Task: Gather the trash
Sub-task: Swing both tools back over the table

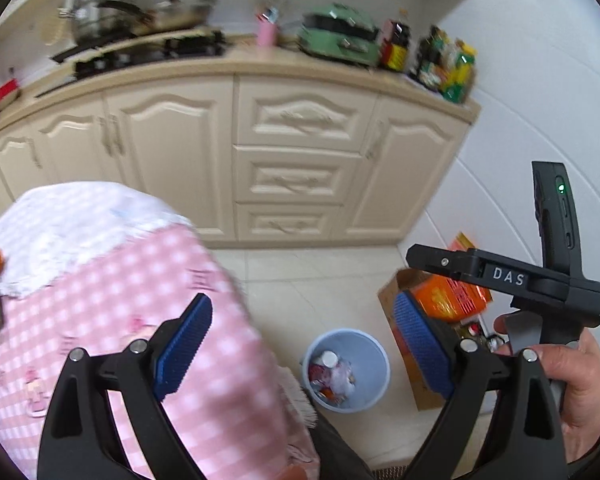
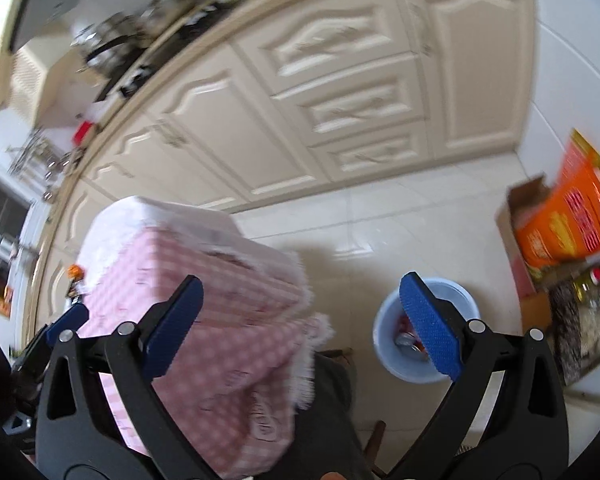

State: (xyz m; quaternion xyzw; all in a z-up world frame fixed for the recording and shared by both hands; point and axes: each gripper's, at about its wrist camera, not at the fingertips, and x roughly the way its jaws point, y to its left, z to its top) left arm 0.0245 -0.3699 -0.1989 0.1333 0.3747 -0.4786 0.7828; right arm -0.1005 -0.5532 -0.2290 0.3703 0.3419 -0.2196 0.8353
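Both views are taken from above the bin, looking forward and down along each gripper's fingers. In the left wrist view the bin [image 1: 346,370] is seen near, below centre; in the right wrist view the bin [image 2: 392,322] is seen right of centre, tilted. Bin, tablecloth [image 1: 112,280] and cabinets [image 1: 296,160] are shared.

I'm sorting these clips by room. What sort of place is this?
Most likely a home kitchen: cream cabinets under a countertop holding steel pots on a stove and sauce bottles. A table under a pink checked cloth and a blue trash bin stand on the tiled floor.
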